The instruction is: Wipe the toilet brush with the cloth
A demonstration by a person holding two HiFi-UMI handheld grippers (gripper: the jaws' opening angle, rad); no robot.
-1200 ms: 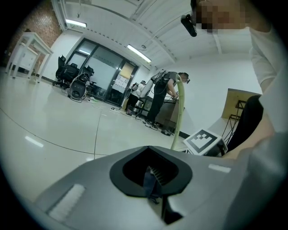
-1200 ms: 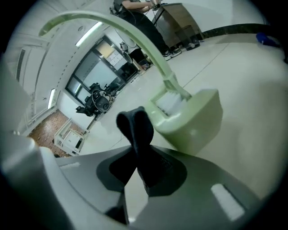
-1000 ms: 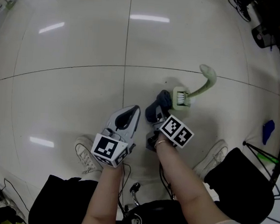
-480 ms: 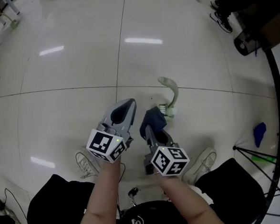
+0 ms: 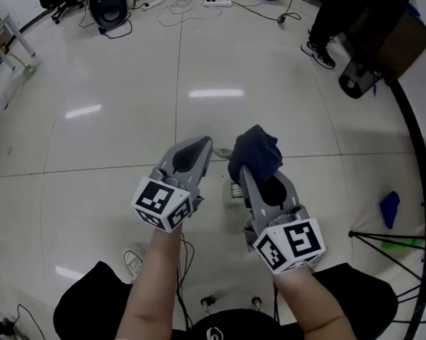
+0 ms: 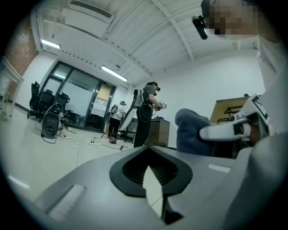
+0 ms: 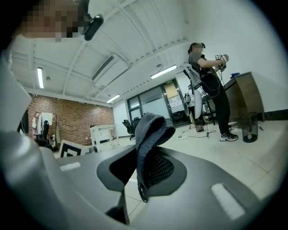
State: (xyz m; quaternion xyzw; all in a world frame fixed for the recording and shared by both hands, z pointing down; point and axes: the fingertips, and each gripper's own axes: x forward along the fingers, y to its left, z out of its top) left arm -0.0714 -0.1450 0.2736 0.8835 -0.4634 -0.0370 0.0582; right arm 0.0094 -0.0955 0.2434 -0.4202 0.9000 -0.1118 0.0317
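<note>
Grey left gripper (image 5: 198,149): jaws pressed together with nothing between them; it points toward 1 o'clock and sits just beside the right one.
Toilet brush (image 5: 235,191): only a small pale bit shows, down on the floor between the two grippers, at 5 o'clock from the left tip; I think this is the brush, but the rest is hidden under the right gripper, so I cannot tell how it lies.
Dark blue cloth (image 5: 256,154): bunched up at the 12 o'clock end of the right gripper; a soft fold sticks up past the tips.
Right gripper (image 5: 251,170): jaws pinching the cloth; it points toward 11 o'clock, held up over the brush.
White floor (image 5: 118,72): shiny tiles that look slippery.
What could go wrong: nothing holds the brush, so a push from the cloth could make it slide or tip over on the smooth tiles; the cloth looks held by one fold, so a hard rub could pull it free; the two grippers are close and could bump if both go down together.
</note>
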